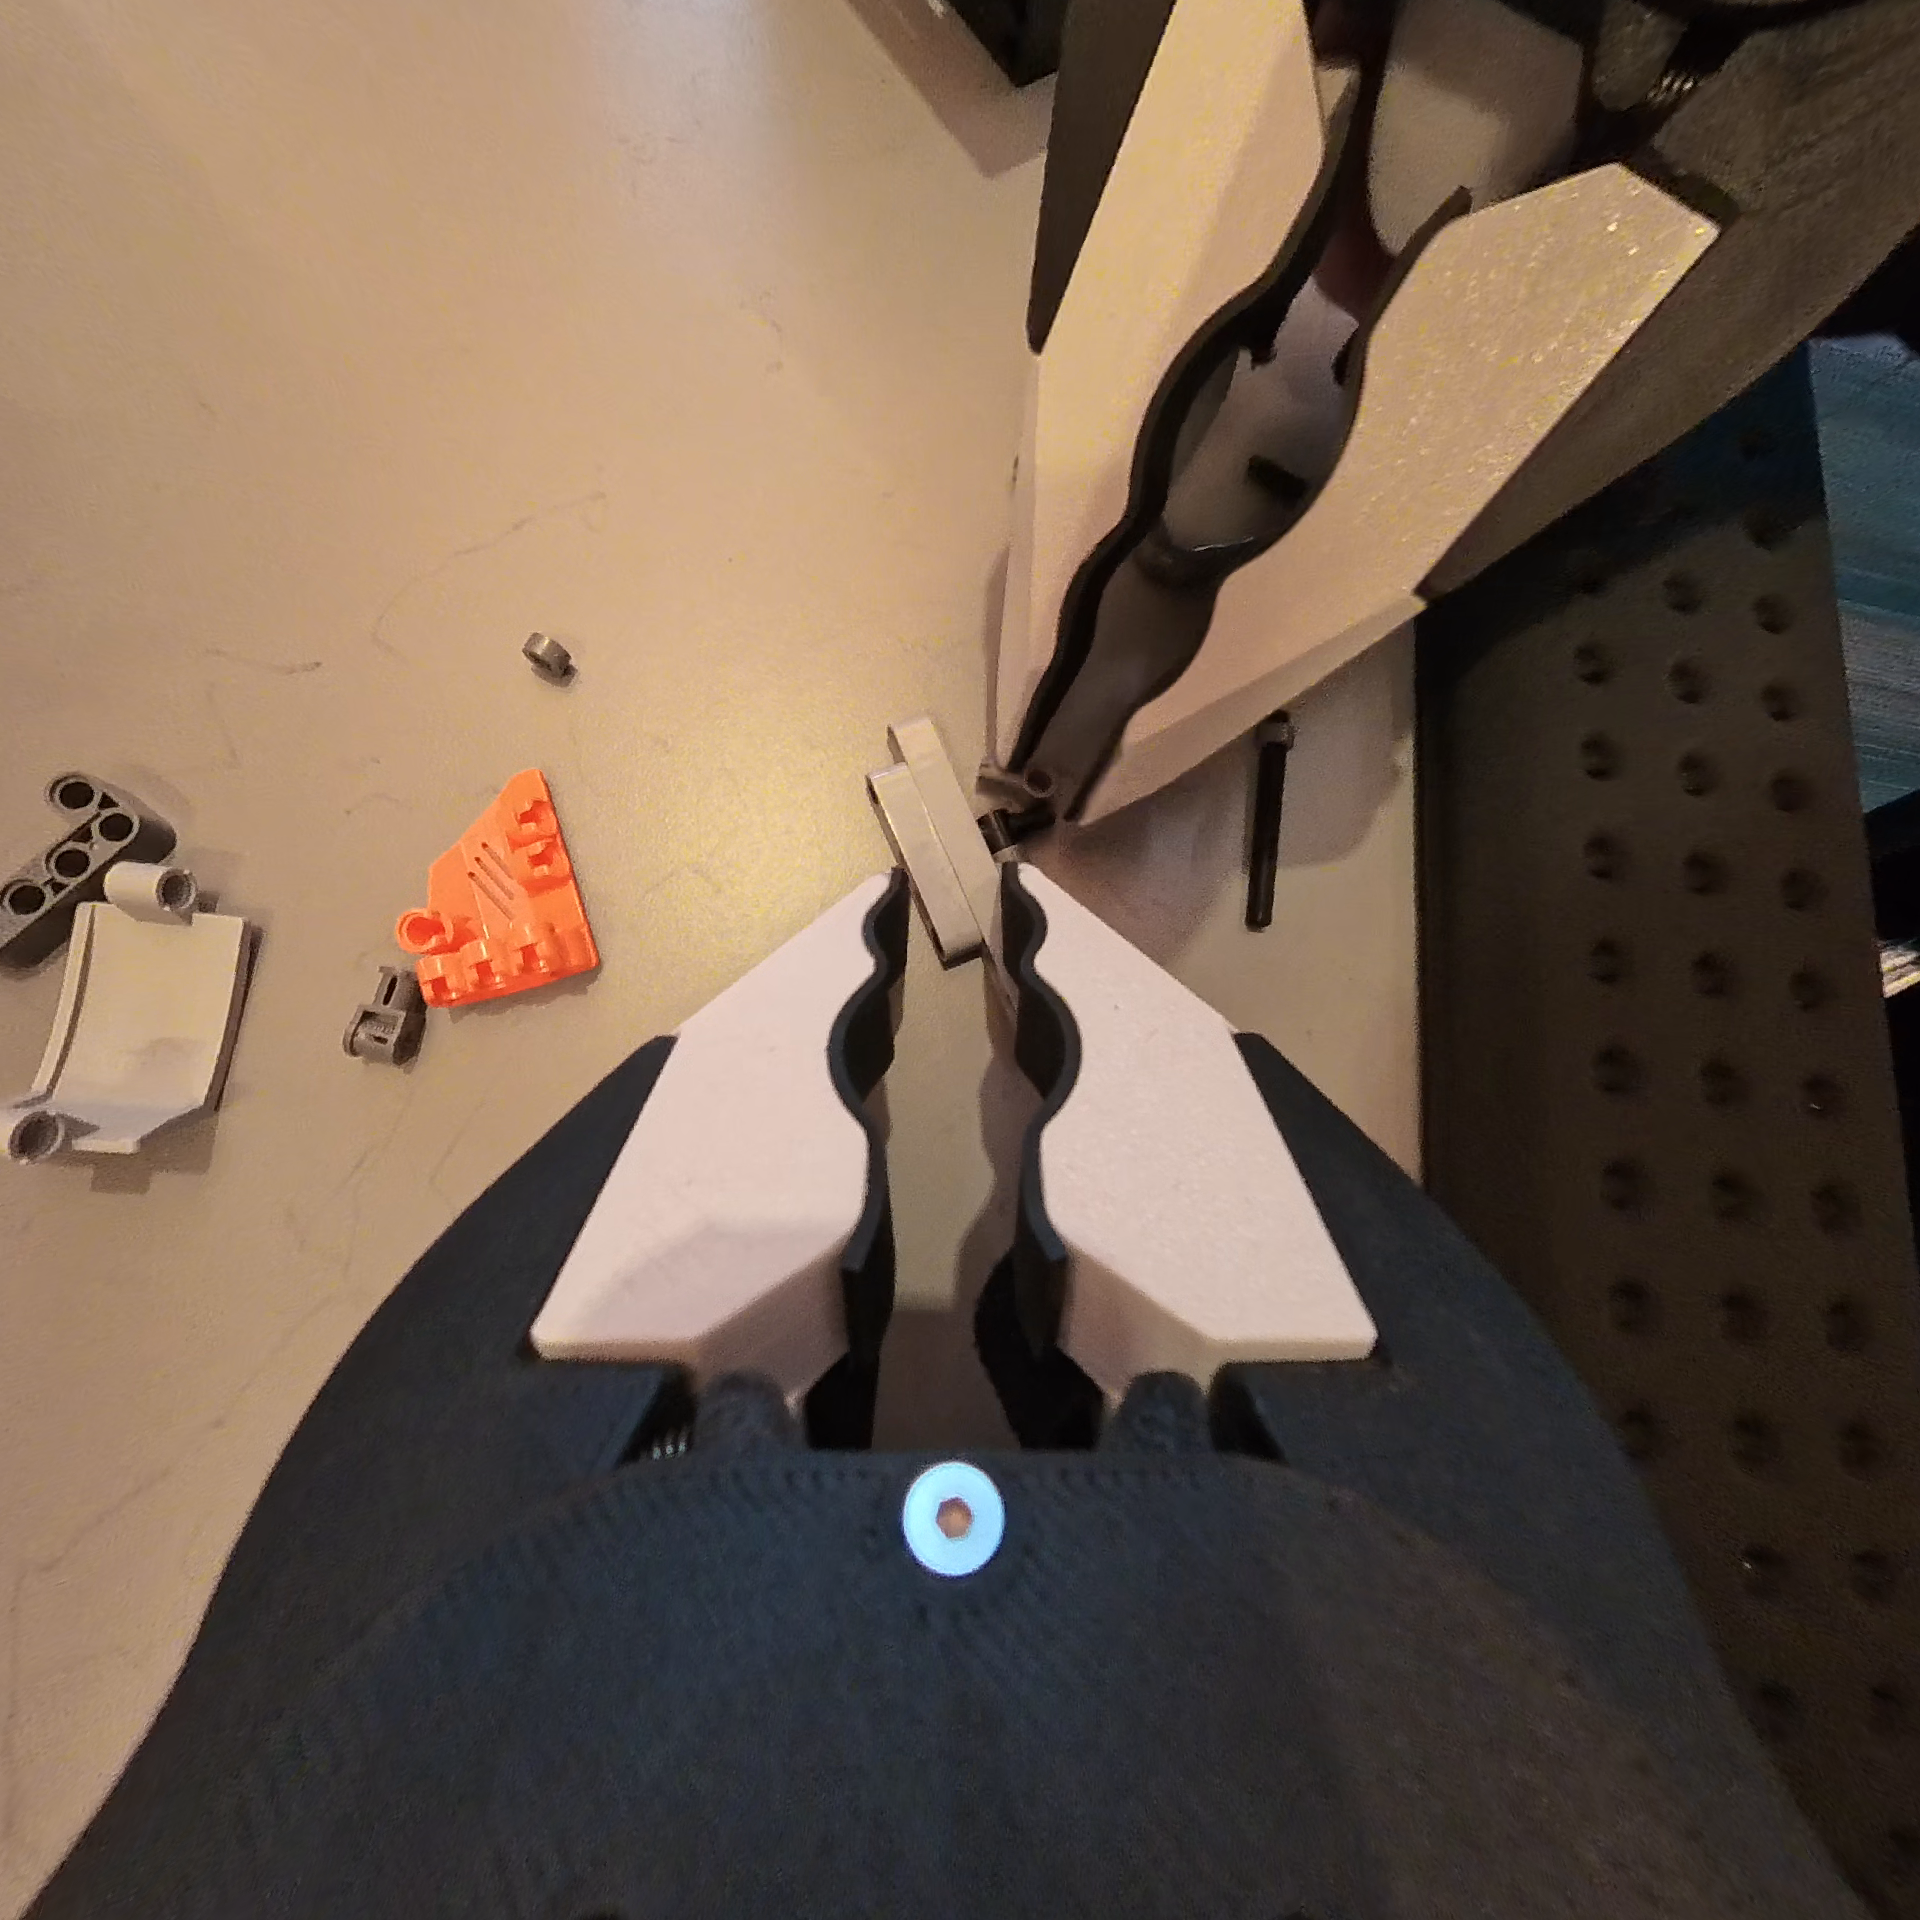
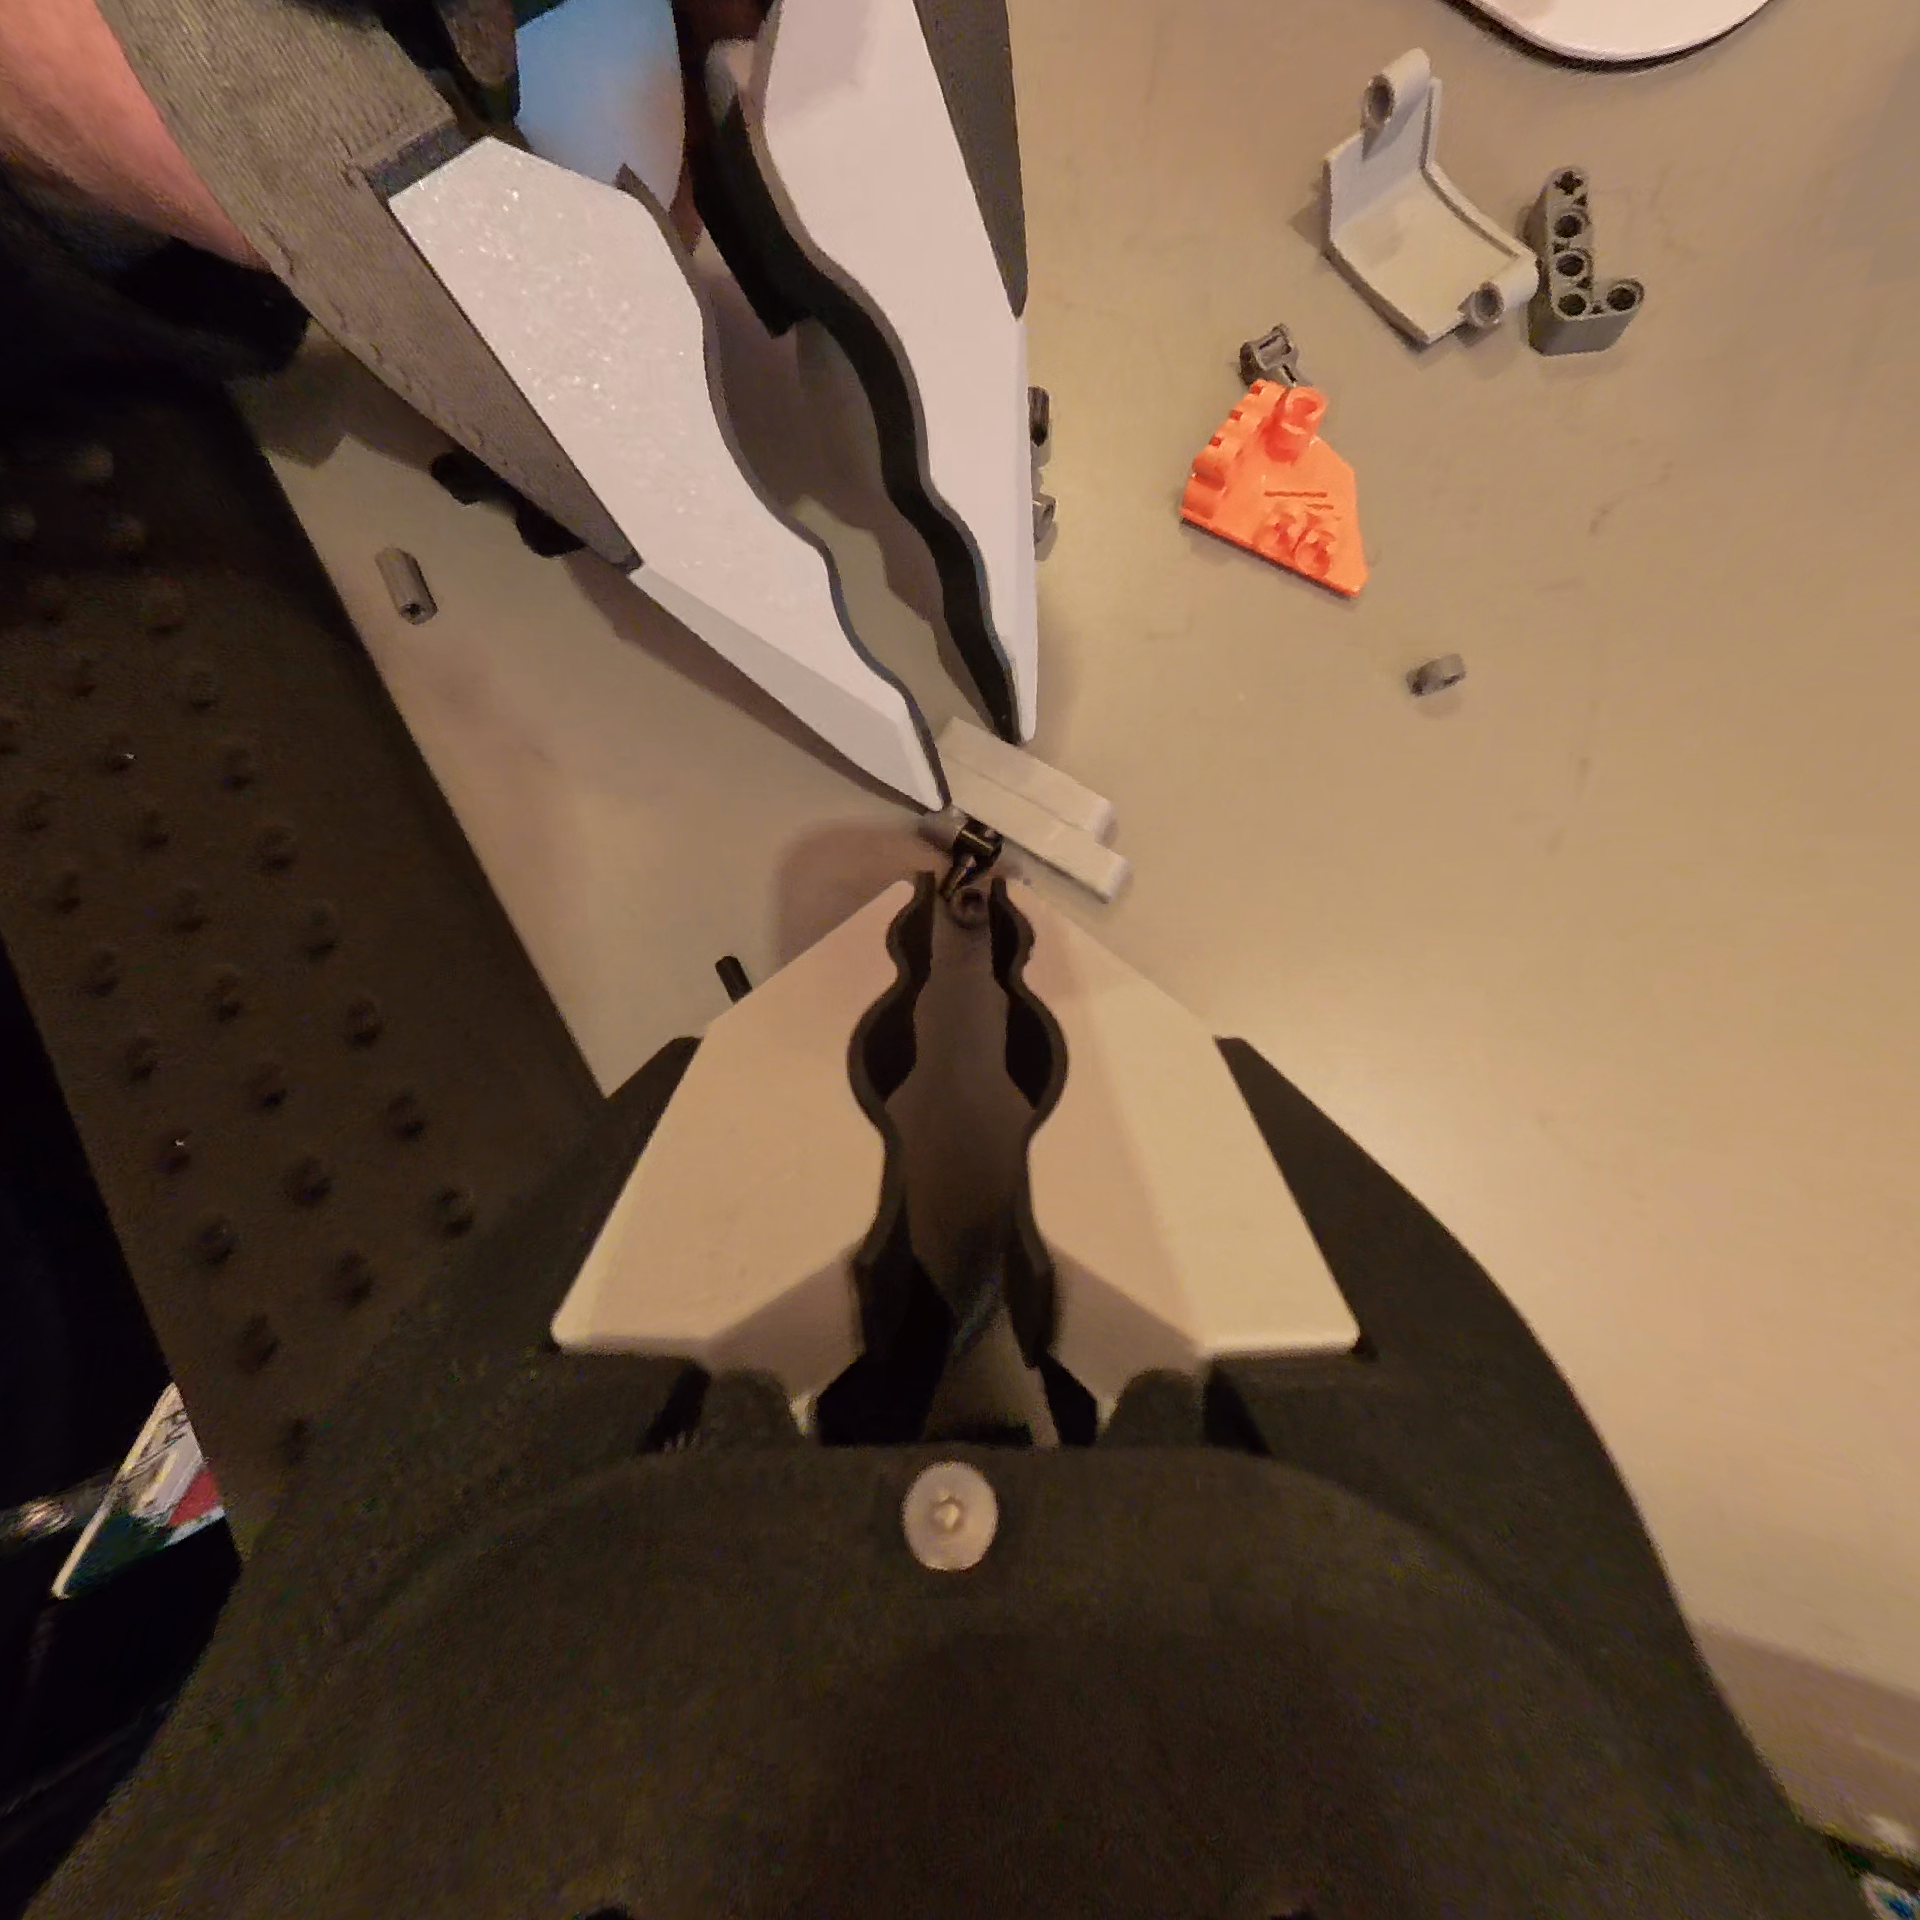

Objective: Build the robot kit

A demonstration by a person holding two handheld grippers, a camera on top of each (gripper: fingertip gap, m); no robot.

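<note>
Left wrist view has the left tool [image 1: 951, 904] pinching a stack of flat grey plates [image 1: 940, 842] on edge, right at its tips. The right tool [image 2: 961, 899] comes in from the far side, its tips closed on a small dark connector [image 2: 966, 868] that sits against the plates' end, next to a little grey pin piece [image 1: 1013, 784]. So both tools are clamped, tip to tip, just above the worktop [image 1: 520, 364].

If I were doing this, I'd keep the plates dead steady, line the connector up square with its hole and press straight, no twisting. That grip is shallow, so I reckon it could pop out sideways.

Off to the side, well apart: an orange wedge panel [image 1: 509, 894], a curved grey panel [image 1: 135, 1023], a dark angled beam [image 1: 78, 857], a small grey bush [image 1: 549, 657] and a black axle [image 1: 1268, 821].
</note>
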